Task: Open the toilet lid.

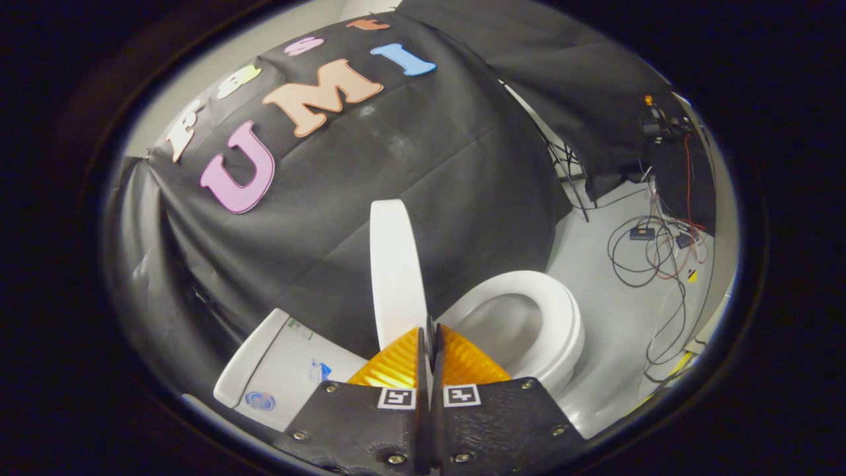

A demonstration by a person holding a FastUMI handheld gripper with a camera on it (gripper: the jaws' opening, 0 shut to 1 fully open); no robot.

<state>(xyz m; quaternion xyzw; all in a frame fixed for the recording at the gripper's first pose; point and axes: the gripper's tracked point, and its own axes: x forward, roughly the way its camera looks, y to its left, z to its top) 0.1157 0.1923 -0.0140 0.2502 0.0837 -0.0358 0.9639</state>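
From the gripper view I see the gripper (429,344) with its two orange ribbed fingers (396,363) drawn together, only a thin slit left between the tips, and nothing pinched in that slit as far as I can tell. The toilet lid (395,271) stands raised on edge just ahead of the fingertips, its lower end meeting the tips so closely that I cannot tell whether they touch it. To the right of the lid, the white toilet seat (562,317) lies flat around the open bowl (505,324). To the left of the lid and fingers sits the white tank (277,370), with stickers on its top. Behind the toilet hangs the black cloth wall (396,165). Beyond the seat, on the pale floor (595,264), lie loose cables (651,258) and small black boxes (641,233).
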